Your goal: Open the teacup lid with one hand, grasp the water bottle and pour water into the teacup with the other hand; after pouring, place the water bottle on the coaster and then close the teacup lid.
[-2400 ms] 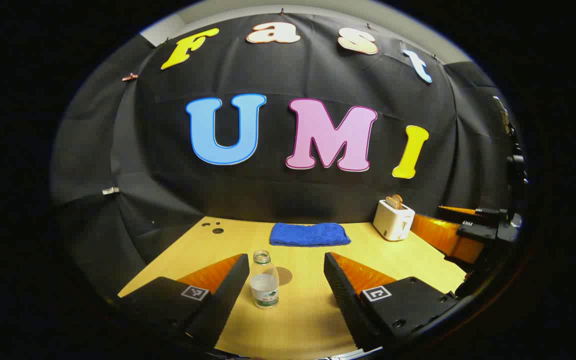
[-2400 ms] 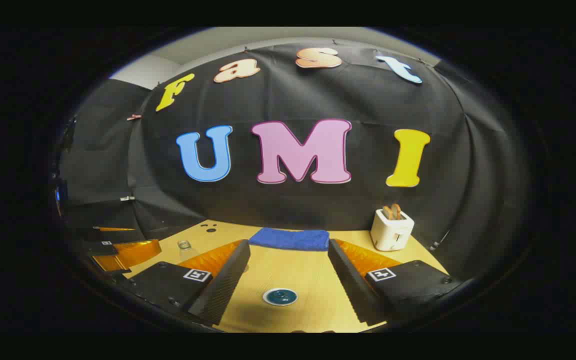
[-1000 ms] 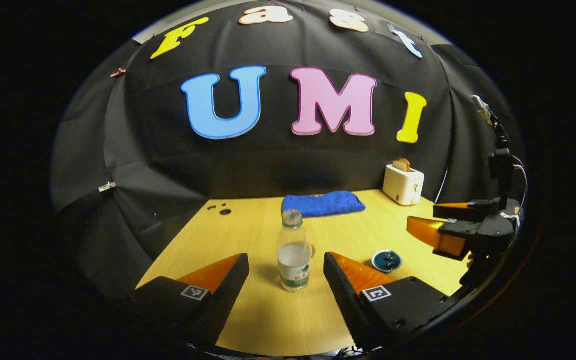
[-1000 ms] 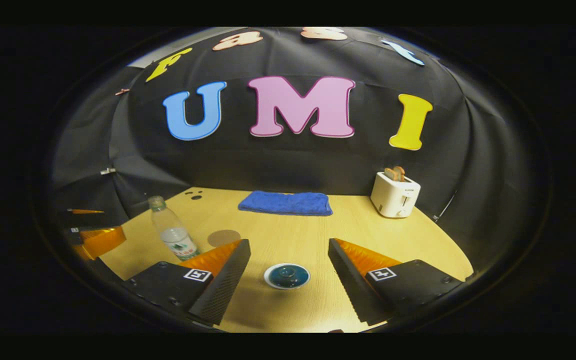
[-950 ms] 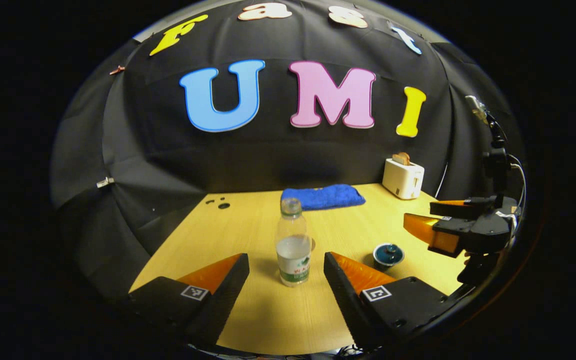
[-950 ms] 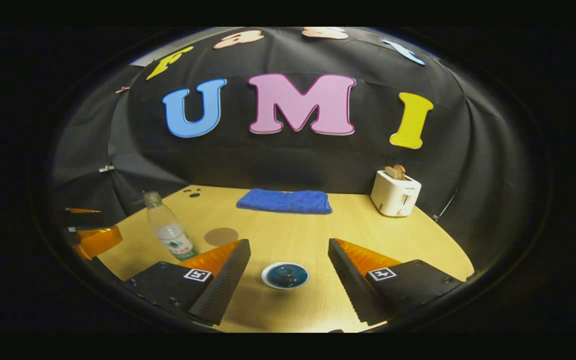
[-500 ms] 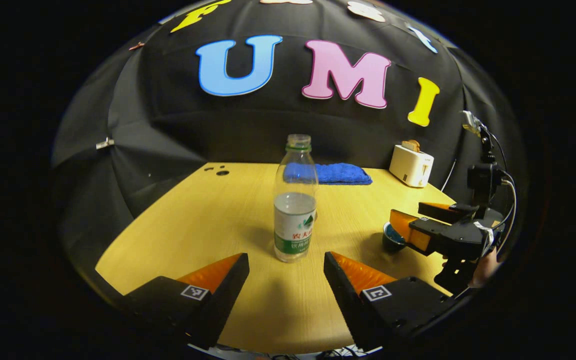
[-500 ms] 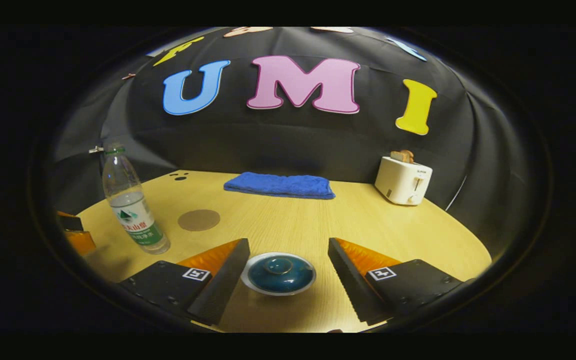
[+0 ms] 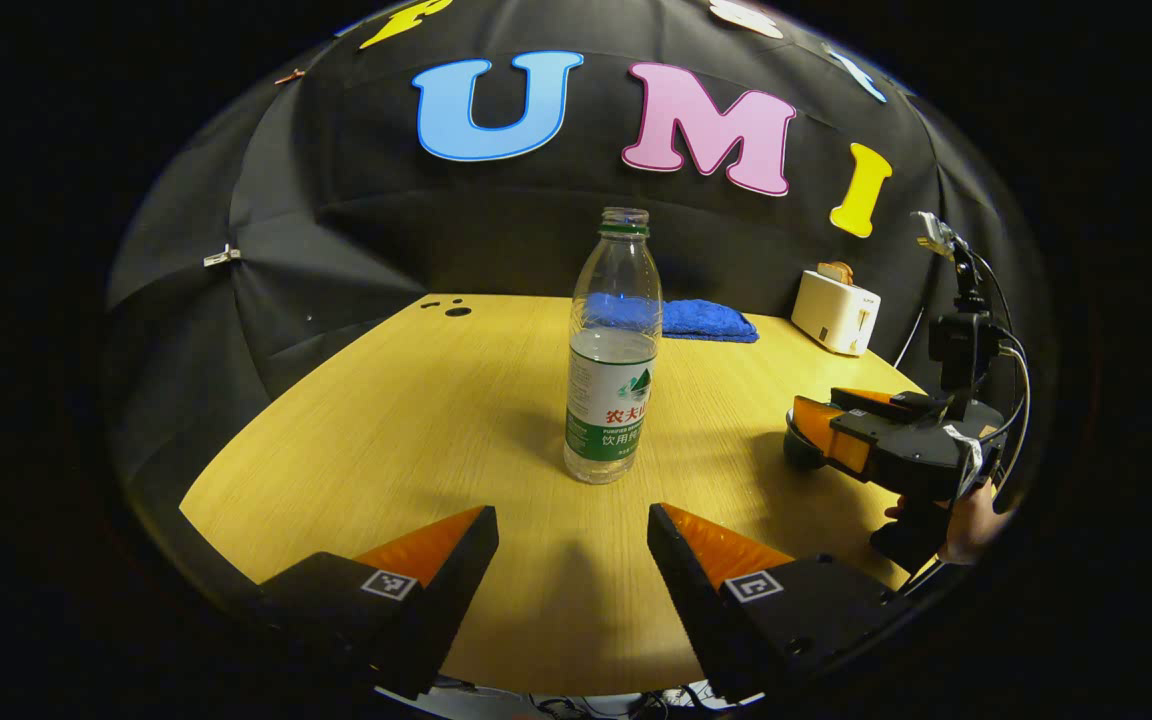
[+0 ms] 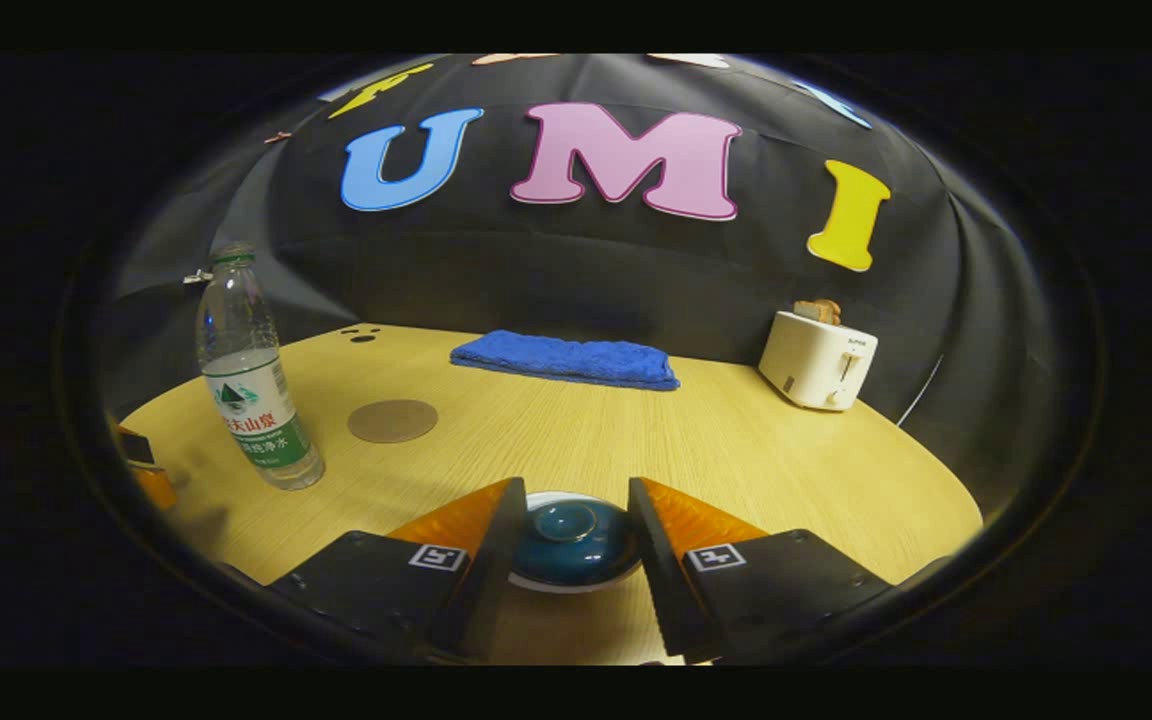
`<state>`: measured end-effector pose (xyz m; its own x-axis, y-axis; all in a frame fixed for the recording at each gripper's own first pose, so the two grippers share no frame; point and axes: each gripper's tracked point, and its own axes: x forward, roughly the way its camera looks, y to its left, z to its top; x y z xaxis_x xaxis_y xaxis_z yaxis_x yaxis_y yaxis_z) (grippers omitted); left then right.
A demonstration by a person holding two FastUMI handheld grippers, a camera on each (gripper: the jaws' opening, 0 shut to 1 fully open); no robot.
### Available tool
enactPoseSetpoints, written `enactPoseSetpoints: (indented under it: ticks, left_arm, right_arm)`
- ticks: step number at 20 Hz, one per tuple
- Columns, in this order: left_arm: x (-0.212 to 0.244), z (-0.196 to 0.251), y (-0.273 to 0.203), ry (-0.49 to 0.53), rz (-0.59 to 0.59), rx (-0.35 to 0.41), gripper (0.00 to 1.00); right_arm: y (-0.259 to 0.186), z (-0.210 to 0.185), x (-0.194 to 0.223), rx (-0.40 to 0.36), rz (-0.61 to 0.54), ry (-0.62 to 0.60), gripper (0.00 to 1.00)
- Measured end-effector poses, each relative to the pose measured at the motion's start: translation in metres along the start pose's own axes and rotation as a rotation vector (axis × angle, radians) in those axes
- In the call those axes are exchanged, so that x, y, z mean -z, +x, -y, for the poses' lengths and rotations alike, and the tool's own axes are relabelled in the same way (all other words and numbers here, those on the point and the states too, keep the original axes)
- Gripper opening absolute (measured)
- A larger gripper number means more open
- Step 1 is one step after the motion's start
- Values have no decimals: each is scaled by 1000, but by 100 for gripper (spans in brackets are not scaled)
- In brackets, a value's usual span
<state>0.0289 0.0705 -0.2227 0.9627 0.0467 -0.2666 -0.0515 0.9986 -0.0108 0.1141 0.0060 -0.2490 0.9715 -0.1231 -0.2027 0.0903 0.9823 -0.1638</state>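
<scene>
A clear water bottle, partly full with a green-and-white label, stands upright on the wooden table. My left gripper is open, a short way in front of the bottle and not touching it. The dark blue teacup lid sits on its white-rimmed cup between the fingers of my right gripper. Those fingers have narrowed to either side of the lid's knob, with a gap still showing. In the left gripper view the right gripper hangs over the teacup. The bottle stands left of a round brown coaster.
A folded blue towel lies at the back of the table, and a white toaster with toast stands at the back right. A hand holds the right gripper. The table's left edge runs close to the bottle.
Both grippers have come down and forward. The left one has neared the bottle. The right one's fingers have narrowed around the teacup lid.
</scene>
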Motion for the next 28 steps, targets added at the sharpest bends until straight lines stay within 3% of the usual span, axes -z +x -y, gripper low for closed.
enactPoseSetpoints:
  ticks: [7, 14, 15, 17, 18, 19, 21, 22, 24, 25, 26, 28]
  left_arm:
    - [-1, -1, -2, 13, 7, 5, 96]
    - [-1, -9, 1, -5, 8, -8, 96]
    - [-1, -10, 1, -4, 10, -7, 96]
    - [-4, -11, 3, 10, 20, 0, 96]
    - [-7, -11, 4, 26, 32, 6, 95]
    - [-9, -10, 6, 48, 42, 16, 96]
    - [-17, -5, 12, 84, 62, 44, 95]
    - [-20, 0, 16, 91, 70, 66, 95]
    - [-25, 5, 28, 98, 76, 91, 96]
    - [-27, 3, 36, 103, 79, 89, 96]
    - [-30, 6, 42, 105, 85, 97, 96]
    - [-37, 13, 56, 117, 107, 111, 96]
  right_arm:
    - [0, -2, -4, -9, -24, 12, 61]
    - [0, -5, -5, -13, -25, -14, 28]
    - [1, -5, -5, -18, -30, -1, 33]
    - [1, -6, -6, -31, -40, 16, 25]
    - [0, -5, -6, -33, -44, 19, 35]
    - [2, -6, -5, -41, -50, 19, 27]
    - [0, -5, -9, -46, -49, 13, 31]
    - [-1, -4, -14, -44, -42, 9, 27]
    - [-4, -1, -24, -39, -26, 13, 27]
    - [-5, 1, -29, -36, -22, 23, 31]
    - [-7, 4, -33, -30, -17, 33, 27]
    - [-11, 12, -45, -16, -3, 53, 27]
